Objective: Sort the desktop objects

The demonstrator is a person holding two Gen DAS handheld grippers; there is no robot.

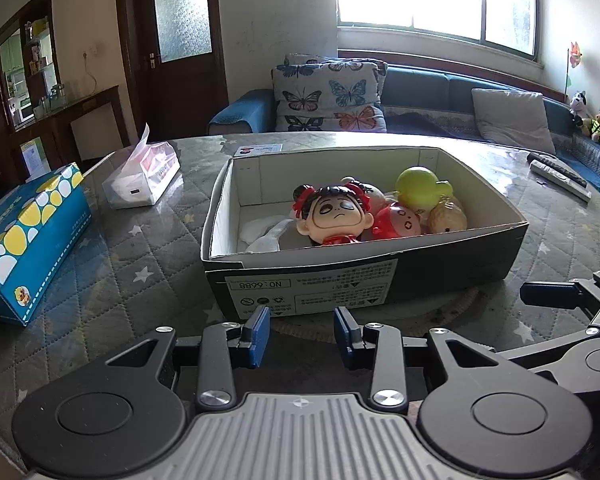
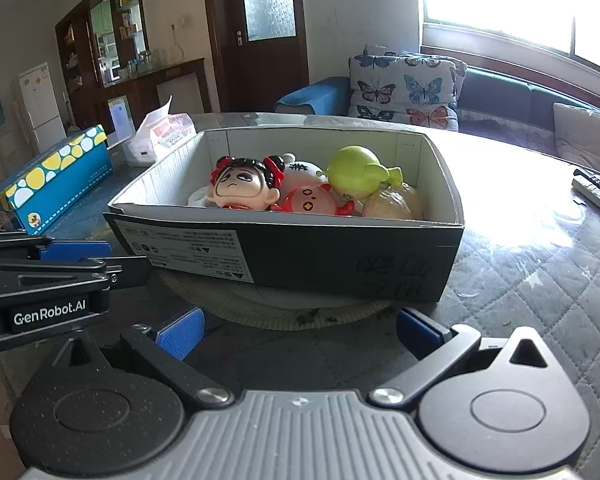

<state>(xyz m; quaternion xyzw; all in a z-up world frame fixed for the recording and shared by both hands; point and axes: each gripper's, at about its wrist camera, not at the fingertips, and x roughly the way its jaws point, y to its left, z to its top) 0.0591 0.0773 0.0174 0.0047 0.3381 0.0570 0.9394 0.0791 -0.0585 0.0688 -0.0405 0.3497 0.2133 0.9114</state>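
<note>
An open cardboard box (image 1: pixel 440 268) (image 2: pixel 340 256) stands on the table in front of both grippers. It holds several toys: a big-headed doll with black hair and red bows (image 1: pixel 332 212) (image 2: pixel 244 186), a red round figure (image 1: pixel 398 222) (image 2: pixel 310 200), a yellow-green duck-like toy (image 1: pixel 418 186) (image 2: pixel 354 170) and a beige ball (image 1: pixel 446 218) (image 2: pixel 388 204). My left gripper (image 1: pixel 302 334) is open and empty just before the box's front wall. My right gripper (image 2: pixel 300 336) is open wide and empty, also short of the box.
A blue tissue box with yellow and white dots (image 1: pixel 24 236) (image 2: pixel 56 178) lies at the left. A soft tissue pack (image 1: pixel 144 178) (image 2: pixel 160 132) sits behind it. Remote controls (image 1: pixel 560 178) (image 2: pixel 598 192) lie at the right. A sofa with a butterfly cushion (image 1: pixel 328 96) stands beyond the table.
</note>
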